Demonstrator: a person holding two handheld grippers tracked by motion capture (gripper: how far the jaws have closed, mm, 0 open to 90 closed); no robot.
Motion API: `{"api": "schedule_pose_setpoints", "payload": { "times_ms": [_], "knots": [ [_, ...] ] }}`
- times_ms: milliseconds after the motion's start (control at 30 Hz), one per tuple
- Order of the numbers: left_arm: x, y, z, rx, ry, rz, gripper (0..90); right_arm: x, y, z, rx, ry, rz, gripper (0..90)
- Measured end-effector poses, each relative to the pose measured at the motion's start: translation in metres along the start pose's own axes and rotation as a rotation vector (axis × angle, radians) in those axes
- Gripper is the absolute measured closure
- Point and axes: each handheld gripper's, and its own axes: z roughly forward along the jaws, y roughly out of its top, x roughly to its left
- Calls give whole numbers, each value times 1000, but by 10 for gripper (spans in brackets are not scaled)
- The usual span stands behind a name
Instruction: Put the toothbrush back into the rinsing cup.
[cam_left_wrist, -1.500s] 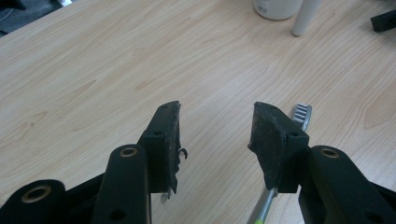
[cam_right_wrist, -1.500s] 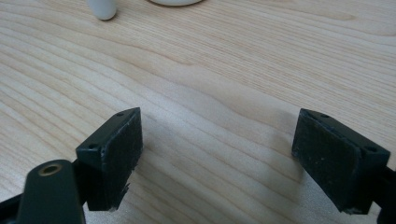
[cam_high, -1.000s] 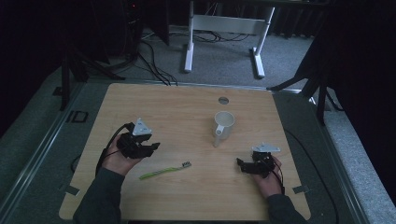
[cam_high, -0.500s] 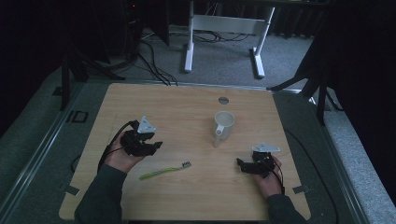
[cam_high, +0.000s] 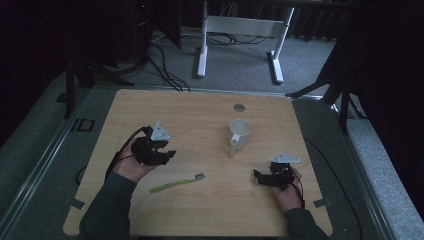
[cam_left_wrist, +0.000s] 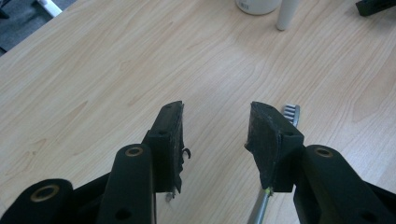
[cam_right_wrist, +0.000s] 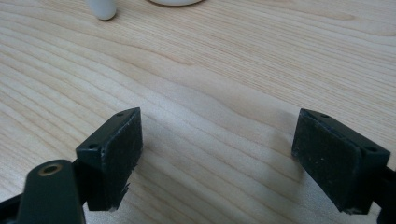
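Pale wood grain covers the counter (cam_high: 200, 115), and on it, going from the left, sit the left gripper (cam_high: 167, 155), a toothbrush (cam_high: 177, 183), a white mug (cam_high: 240, 134) and the right gripper (cam_high: 259, 176).

The left gripper (cam_left_wrist: 215, 135) hangs low over the counter with its jaws apart and nothing between them. The toothbrush (cam_left_wrist: 290, 113) lies just beside and partly under the right-hand jaw in the left gripper view, bristles forward, so it is off the centre line of the gap. If a grab at the toothbrush is the aim, that offset looks like the main risk: closing from here would likely pinch air or nudge the thin handle sideways, and a flat, light handle on smooth wood may skid or flip rather than lift.

The mug stands upright past the middle of the counter, handle toward the person, well apart from both grippers. A sweeping reach from either hand could clip the handle and tip it.

The right gripper (cam_right_wrist: 217, 149) rests near the counter's right front, jaws wide apart and empty.

Much is hard to read. The high view is dim, and the surroundings fall into black. In the left gripper view the toothbrush handle is mostly hidden behind the jaw. In both gripper views the mug (cam_right_wrist: 175, 2) is cut off at the top edge.
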Motion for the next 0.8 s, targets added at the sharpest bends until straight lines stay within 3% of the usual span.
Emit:
{"api": "schedule_pose_setpoints", "payload": {
  "times_ms": [433, 800],
  "knots": [
    [1, 10, -1, 22, -12, 26, 565, 0, 0, 0, 0, 0, 0, 160],
    [-3, 15, 9, 62, -34, 51, 563, 0, 0, 0, 0, 0, 0, 160]
  ]
}}
